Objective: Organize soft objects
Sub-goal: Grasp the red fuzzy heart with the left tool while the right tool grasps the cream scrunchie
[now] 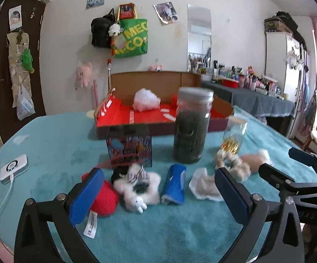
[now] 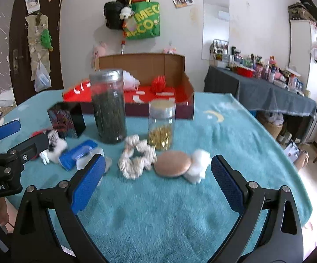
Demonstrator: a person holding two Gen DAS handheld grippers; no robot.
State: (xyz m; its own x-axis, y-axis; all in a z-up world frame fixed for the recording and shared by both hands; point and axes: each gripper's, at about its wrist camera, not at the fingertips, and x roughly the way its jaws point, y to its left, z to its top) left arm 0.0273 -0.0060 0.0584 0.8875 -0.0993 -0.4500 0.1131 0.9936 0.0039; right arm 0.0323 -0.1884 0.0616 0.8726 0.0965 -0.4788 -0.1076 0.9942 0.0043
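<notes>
A bedroom-like room with bags hung on the far wall; the work surface (image 1: 55, 149) is covered by a teal fleece cloth. Both tools hover low over its near edge: the left hand-held gripper (image 1: 158, 192) is spread wide and empty, and the right hand-held gripper (image 2: 158, 175) likewise spread, holding nothing. The soft items lie in a row before them: a red plush (image 1: 105, 199), a white plush toy (image 1: 136, 186), a blue fabric piece (image 1: 173, 184), a white crumpled cloth (image 1: 202, 186), a cream scrunchie (image 2: 136, 160), a tan round puff (image 2: 172, 163) and a white fluffy piece (image 2: 199, 165) touching it. Recommended practice, by judgement: close on one item at its middle, lift clear of its neighbours, and keep away from the jars standing just behind. Containers: the open cardboard box (image 1: 123, 129), red-lined, holds a white mesh bath pouf (image 1: 145, 99) and a red yarn ball (image 2: 158, 83); the tall jar (image 2: 109, 107) is filled with dark green matter; the short jar (image 2: 161, 123) holds gold pieces at its bottom; a dark printed box (image 1: 130, 146) stands closed.
</notes>
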